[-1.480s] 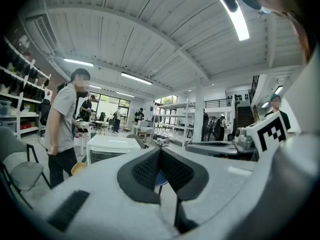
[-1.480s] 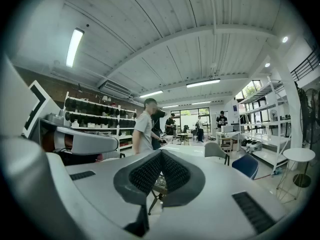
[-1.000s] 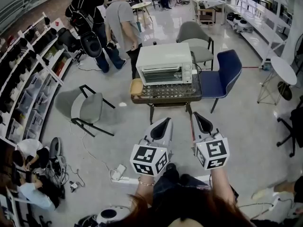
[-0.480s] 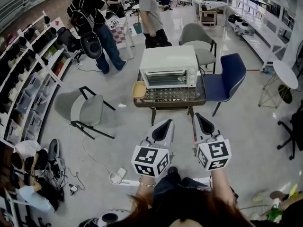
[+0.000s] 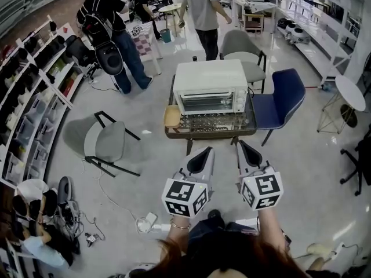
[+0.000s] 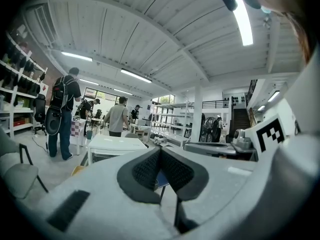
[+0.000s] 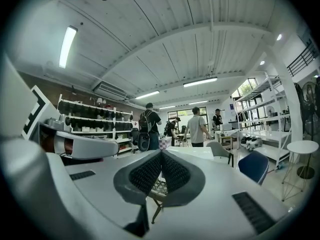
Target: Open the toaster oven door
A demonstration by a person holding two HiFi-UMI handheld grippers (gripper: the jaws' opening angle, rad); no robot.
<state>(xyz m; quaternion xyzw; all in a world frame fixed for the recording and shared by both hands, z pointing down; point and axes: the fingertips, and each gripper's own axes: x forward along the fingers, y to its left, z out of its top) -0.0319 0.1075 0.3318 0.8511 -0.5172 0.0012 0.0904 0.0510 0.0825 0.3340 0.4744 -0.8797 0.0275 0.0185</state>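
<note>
A white toaster oven stands on a low glass-topped table ahead of me, its glass door shut. Both grippers hang in the air short of the table's near edge, well apart from the oven. My left gripper is shut with nothing between its pads. My right gripper is shut and empty too. In the left gripper view the oven shows left of the closed left gripper. In the right gripper view the oven's top peeks just beyond the closed right gripper.
A small yellow tray lies on the table left of the oven. A grey chair stands to the left, a blue chair to the right, another grey chair behind. People stand farther back. Cables lie on the floor.
The table and oven have come slightly nearer and shifted right in the head view. The person in grey walked away towards the back. Both grippers stay shut and level.
</note>
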